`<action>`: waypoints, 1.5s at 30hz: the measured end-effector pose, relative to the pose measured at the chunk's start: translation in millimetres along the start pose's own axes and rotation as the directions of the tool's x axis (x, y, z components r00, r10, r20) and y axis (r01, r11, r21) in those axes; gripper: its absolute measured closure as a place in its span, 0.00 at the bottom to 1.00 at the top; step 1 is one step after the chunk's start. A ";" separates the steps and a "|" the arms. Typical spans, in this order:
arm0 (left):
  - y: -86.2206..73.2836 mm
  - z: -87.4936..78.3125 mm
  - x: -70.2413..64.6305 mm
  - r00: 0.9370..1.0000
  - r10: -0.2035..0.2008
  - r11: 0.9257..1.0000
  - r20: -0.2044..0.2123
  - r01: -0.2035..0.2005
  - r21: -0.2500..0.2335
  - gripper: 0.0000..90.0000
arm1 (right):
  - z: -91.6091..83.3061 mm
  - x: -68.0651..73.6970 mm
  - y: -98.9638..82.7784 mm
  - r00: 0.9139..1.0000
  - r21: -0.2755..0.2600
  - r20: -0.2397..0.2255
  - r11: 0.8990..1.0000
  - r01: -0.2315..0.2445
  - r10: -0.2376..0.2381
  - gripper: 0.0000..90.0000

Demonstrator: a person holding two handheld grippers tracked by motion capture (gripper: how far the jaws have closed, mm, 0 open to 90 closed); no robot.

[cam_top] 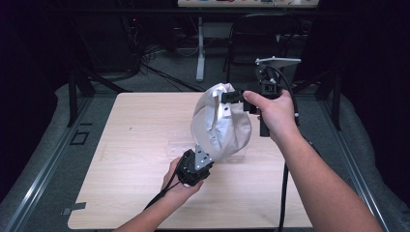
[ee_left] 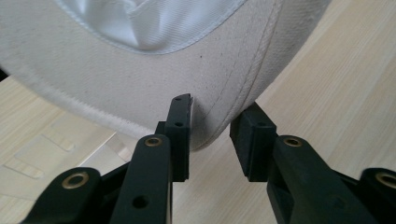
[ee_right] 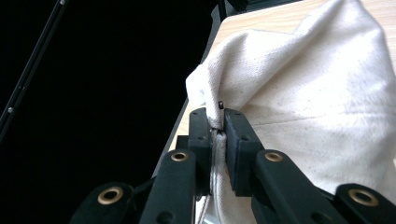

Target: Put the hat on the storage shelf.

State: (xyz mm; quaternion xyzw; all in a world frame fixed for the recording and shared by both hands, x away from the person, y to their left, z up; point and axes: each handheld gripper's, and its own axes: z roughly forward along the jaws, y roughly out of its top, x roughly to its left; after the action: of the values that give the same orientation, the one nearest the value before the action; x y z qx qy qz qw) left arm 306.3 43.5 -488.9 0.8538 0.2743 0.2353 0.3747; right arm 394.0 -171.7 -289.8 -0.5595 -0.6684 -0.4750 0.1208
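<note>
A white cotton cap (cam_top: 220, 123) hangs in the air over the wooden table (cam_top: 130, 121), crown up and brim down. My right gripper (cam_top: 228, 96) comes in from the right and is shut on a fold of the crown fabric (ee_right: 317, 102); the cloth is pinched between its jaws (ee_right: 215, 114). My left gripper (cam_top: 200, 153) sits just under the cap and points up at the brim. In the left gripper view the brim's rounded edge (ee_left: 140, 70) dips between the jaws of my left gripper (ee_left: 217, 106), which stand apart with table showing in the gap.
A flat clear plastic piece (cam_top: 176, 145) lies on the table under the cap, also visible as a clear plastic sheet (ee_left: 46, 149) in the left gripper view. Beyond the far edge stand a dark chair (cam_top: 256, 34) and a desk leg (cam_top: 200, 48).
</note>
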 end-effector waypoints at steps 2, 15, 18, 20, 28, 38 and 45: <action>-0.3 -1.6 2.7 1.000 0.005 1.000 -0.005 -0.005 -0.002 0.82 | 0.2 0.0 0.0 1.000 0.000 -0.001 1.000 -0.001 0.001 0.91; 1.9 -5.1 33.3 0.996 -0.050 0.998 0.076 0.053 -0.034 0.93 | 7.1 2.3 2.6 1.000 -0.008 -0.019 1.000 0.004 -0.004 0.91; 0.8 -2.0 39.6 0.993 -0.078 0.996 0.093 0.083 -0.044 0.93 | 10.5 1.0 3.1 1.000 -0.010 -0.018 1.000 0.001 -0.001 0.91; 0.0 -0.6 43.3 0.990 -0.096 0.994 0.105 0.101 -0.048 0.93 | 13.2 -0.8 2.8 1.000 -0.008 -0.017 1.000 -0.001 0.000 0.91; -5.3 5.8 53.4 0.987 -0.121 0.990 0.108 0.127 -0.057 0.93 | 22.0 -8.6 2.5 1.000 0.001 -0.019 1.000 -0.012 0.012 0.91; -15.2 16.3 55.0 0.982 -0.153 0.986 0.112 0.158 -0.045 0.93 | 35.7 -19.4 2.0 1.000 0.026 -0.004 0.999 -0.028 0.028 0.91; -16.9 17.9 59.8 0.979 -0.163 0.985 0.124 0.169 -0.039 0.93 | 40.8 -23.0 3.4 0.999 0.027 -0.007 0.999 -0.036 0.036 0.91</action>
State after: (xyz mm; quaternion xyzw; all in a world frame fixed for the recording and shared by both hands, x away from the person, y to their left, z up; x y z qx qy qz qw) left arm 356.4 82.5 -501.1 0.8311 0.3157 0.1577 0.4298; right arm 420.0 -155.1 -325.3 -0.5680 -0.6642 -0.4657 0.1391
